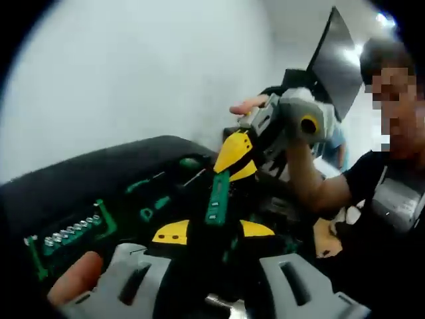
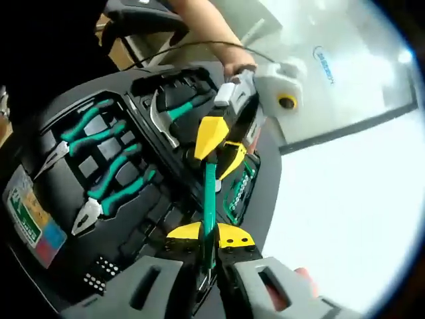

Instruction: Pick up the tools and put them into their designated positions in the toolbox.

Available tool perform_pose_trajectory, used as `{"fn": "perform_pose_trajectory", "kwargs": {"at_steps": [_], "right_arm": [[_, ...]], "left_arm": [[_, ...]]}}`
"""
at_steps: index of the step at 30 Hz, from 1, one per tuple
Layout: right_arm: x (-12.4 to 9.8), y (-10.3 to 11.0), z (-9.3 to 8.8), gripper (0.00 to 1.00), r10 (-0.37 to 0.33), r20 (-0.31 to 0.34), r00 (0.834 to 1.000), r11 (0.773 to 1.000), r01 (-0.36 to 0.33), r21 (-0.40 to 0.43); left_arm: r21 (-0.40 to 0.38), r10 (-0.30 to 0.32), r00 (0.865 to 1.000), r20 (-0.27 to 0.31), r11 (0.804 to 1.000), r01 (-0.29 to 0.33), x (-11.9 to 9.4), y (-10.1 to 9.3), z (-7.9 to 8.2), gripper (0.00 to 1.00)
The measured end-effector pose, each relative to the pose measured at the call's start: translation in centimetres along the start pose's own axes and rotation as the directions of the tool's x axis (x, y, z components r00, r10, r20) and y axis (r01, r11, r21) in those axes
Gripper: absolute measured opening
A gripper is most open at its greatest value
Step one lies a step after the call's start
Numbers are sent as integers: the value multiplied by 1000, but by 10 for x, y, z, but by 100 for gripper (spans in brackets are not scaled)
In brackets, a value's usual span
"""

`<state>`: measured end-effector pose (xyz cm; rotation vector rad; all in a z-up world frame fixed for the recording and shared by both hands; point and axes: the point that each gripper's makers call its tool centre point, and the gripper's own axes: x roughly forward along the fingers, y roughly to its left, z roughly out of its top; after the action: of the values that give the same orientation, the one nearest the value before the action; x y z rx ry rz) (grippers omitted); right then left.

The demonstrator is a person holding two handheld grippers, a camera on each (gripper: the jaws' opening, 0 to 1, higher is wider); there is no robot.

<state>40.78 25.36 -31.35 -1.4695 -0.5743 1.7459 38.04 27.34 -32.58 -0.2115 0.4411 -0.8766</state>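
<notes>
- Left gripper view: the left gripper (image 1: 214, 234), with its yellow-tipped jaws, is seen closed on the near end of a slim green tool (image 1: 218, 197), likely a small level or ruler with printed marks.
- The far end of the green tool is clamped by the yellow jaws of the right gripper (image 1: 234, 159), which comes in from the right and is held by a person's hand (image 1: 250, 105).
- A black toolbox (image 1: 80, 179) with green parts lies below, and a row of shiny sockets (image 1: 72, 231) sits in a green holder at its left.
- Right gripper view: the right gripper (image 2: 209, 234) is shown pinching one end of the green tool (image 2: 209, 193), while the left gripper (image 2: 214, 143) grips the other end, so the tool is held in the air between both grippers above the open toolbox (image 2: 46, 143).
- Two pairs of green-handled pliers (image 2: 109, 189) are seated in their recesses of the tray, and a hammer (image 2: 174, 111) lies in a slot farther back.
- A coloured label (image 2: 30, 222) is stuck on the box edge.
</notes>
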Motion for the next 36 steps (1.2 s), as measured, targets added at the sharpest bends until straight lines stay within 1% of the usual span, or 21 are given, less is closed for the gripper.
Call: {"fn": "perform_pose_trajectory", "kwargs": {"at_steps": [6, 10, 13, 14, 17, 18, 19, 20, 21, 23, 24, 25, 26, 28, 29, 30, 31, 33, 34, 35, 36], "right_arm": [[-6, 3, 19, 5, 7, 59, 998, 998, -3, -70], [-6, 4, 25, 5, 12, 51, 999, 993, -6, -117], [-5, 5, 28, 5, 18, 57, 998, 991, -11, -135], [-3, 8, 28, 5, 27, 52, 998, 990, -19, -143], [2, 12, 22, 5, 45, 12, 999, 990, -43, -137], [3, 17, 20, 5, 64, 8, 998, 996, -63, -69], [3, 22, 18, 6, 90, 12, 996, 996, -90, 13], [4, 26, 17, 7, 116, 24, 993, 989, -117, 92], [4, 29, 12, 7, 140, 34, 990, 977, -143, 156], [2, 32, 3, 7, 149, 44, 988, 964, -155, 217], [0, 32, 0, 7, 145, 60, 988, 960, -156, 233], [-2, 31, -7, 7, 137, 79, 987, 945, -154, 289], [-4, 32, -12, 7, 136, 86, 987, 925, -158, 346], [-3, 32, -21, 9, 132, 106, 986, 868, -166, 468], [-1, 30, -28, 13, 121, 115, 986, 830, -164, 533], [2, 31, -33, 15, 118, 115, 986, 812, -163, 560], [6, 32, -41, 15, 126, 109, 986, 799, -166, 577], [14, 37, -49, 15, 147, 98, 984, 783, -176, 597], [20, 44, -57, 15, 175, 78, 982, 765, -185, 617], [24, 47, -62, 15, 194, 61, 979, 749, -188, 635], [30, 53, -66, 15, 226, 55, 973, 709, -203, 675]], "left_arm": [[-52, -115, 993, 36, 992, 116, 4, -20, 6, 25], [-23, -153, 985, -86, 988, 151, 10, -27, -3, 24], [32, -142, 968, -206, 988, 151, 17, -31, -17, 19], [23, -109, 964, -241, 993, 118, 19, -28, -20, 13], [-79, -106, 964, -246, 993, 90, 25, -26, -20, 10], [-77, -108, 961, -253, 993, 92, 27, -24, -21, 10], [-64, -101, 960, -260, 994, 87, 27, -25, -22, 9], [23, -64, 958, -281, 997, 73, 28, -19, -24, 9], [51, -41, 956, -289, 997, 58, 29, -15, -25, 9], [159, 94, 926, -366, 986, -38, 28, 5, -35, 9], [238, 171, 894, -414, 968, -74, 27, 16, -43, 9], [304, 215, 872, -441, 949, -81, 25, 26, -45, 9], [340, 229, 866, -446, 937, -72, 29, 26, -47, 9], [396, 238, 870, -433, 917, -53, 35, 28, -44, 9], [435, 238, 881, -410, 899, -40, 40, 29, -39, 9], [478, 260, 873, -412, 878, -37, 41, 33, -37, 9], [534, 293, 851, -435, 845, -18, 41, 39, -38, 9], [575, 325, 825, -463, 818, 1, 41, 48, -39, 9], [598, 340, 803, -490, 801, 27, 41, 55, -40, 9], [615, 352, 793, -497, 787, 36, 43, 60, -40, 9], [632, 365, 782, -505, 774, 47, 46, 64, -40, 9]]}}
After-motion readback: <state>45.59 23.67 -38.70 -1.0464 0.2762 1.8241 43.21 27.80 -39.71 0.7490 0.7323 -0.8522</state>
